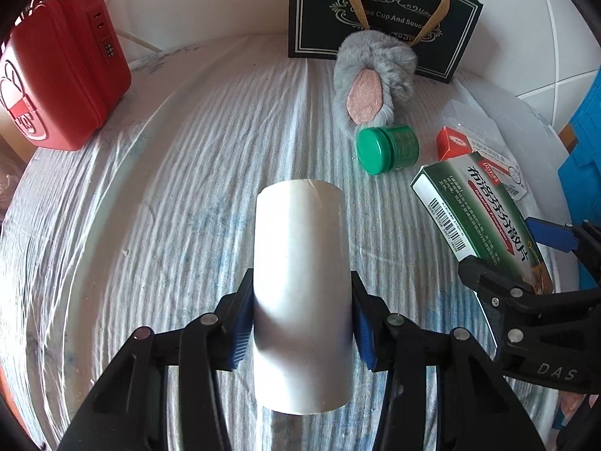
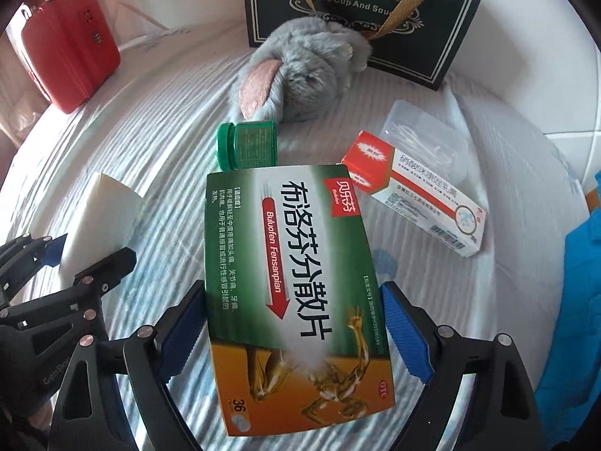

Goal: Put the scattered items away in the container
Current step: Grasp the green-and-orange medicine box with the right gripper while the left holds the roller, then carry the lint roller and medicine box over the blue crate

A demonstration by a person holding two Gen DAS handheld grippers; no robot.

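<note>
My left gripper [image 1: 302, 300] is shut on a white cylinder [image 1: 300, 285] and holds it over the striped cloth. My right gripper [image 2: 295, 312] is shut on a green and orange medicine box [image 2: 289, 282], which also shows in the left wrist view [image 1: 484, 218]. A green jar [image 2: 248, 144] lies on its side beside a grey plush mouse [image 2: 304, 71]. A red and white tube box [image 2: 413, 191] lies to the right, next to a clear plastic box [image 2: 424, 131]. A red case [image 1: 60, 71] stands at the far left.
A dark green gift bag [image 2: 360, 11] stands at the back behind the plush mouse. Something blue [image 2: 578, 300] lies at the right edge. The striped cloth [image 1: 169, 188] covers the table, with a white wall behind.
</note>
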